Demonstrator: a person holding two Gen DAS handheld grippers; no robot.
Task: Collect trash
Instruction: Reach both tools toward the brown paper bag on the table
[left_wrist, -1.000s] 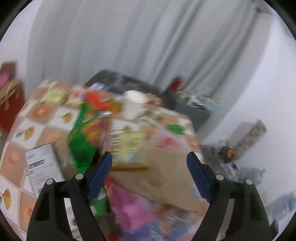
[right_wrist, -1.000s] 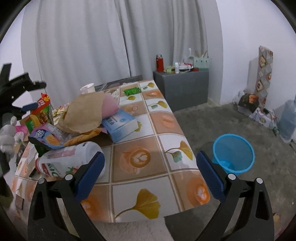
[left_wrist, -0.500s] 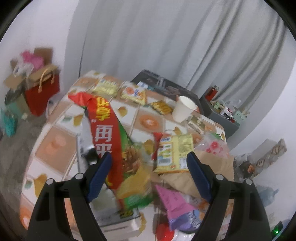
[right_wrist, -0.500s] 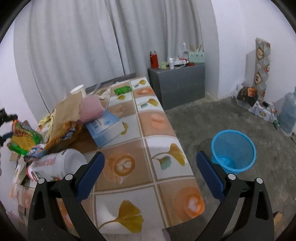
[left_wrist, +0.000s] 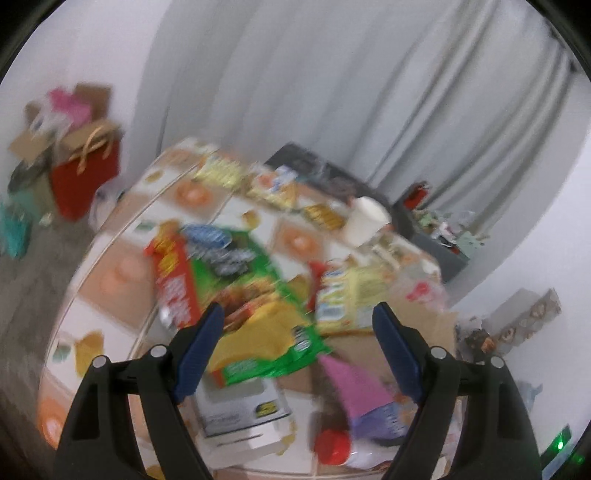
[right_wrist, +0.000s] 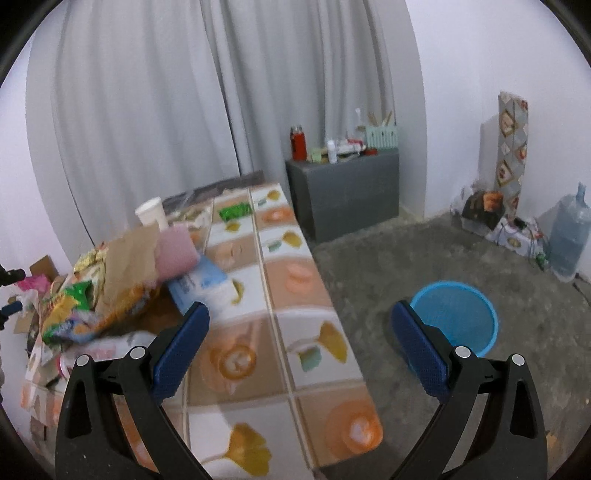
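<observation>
Landmark: the table (right_wrist: 295, 280) with the leaf-patterned cloth. Left gripper (left_wrist: 297, 314) hung over the trash heap at the table's cluttered end, jaws spread wide, nothing between the pads; view was motion-blurred. Directly beyond its fingertips lay a green-and-red snack bag (left_wrist: 236, 280), with a yellow wrapper (left_wrist: 354, 295) just beside it toward the table's centre and a pink paper cone (left_wrist: 354, 384) nearer the table's edge. A white paper cup (left_wrist: 364, 221) stood upright farther along the table, toward the curtain (left_wrist: 332, 92). Right gripper (right_wrist: 299, 325) was also released, jaws wide and empty, held above the table's clear end. From there the heap showed as a brown paper bag (right_wrist: 129, 258) lying over a light-blue box (right_wrist: 199, 284). A blue wastebasket (right_wrist: 458, 314) stood on the floor, off the table's long side and apart from it.
</observation>
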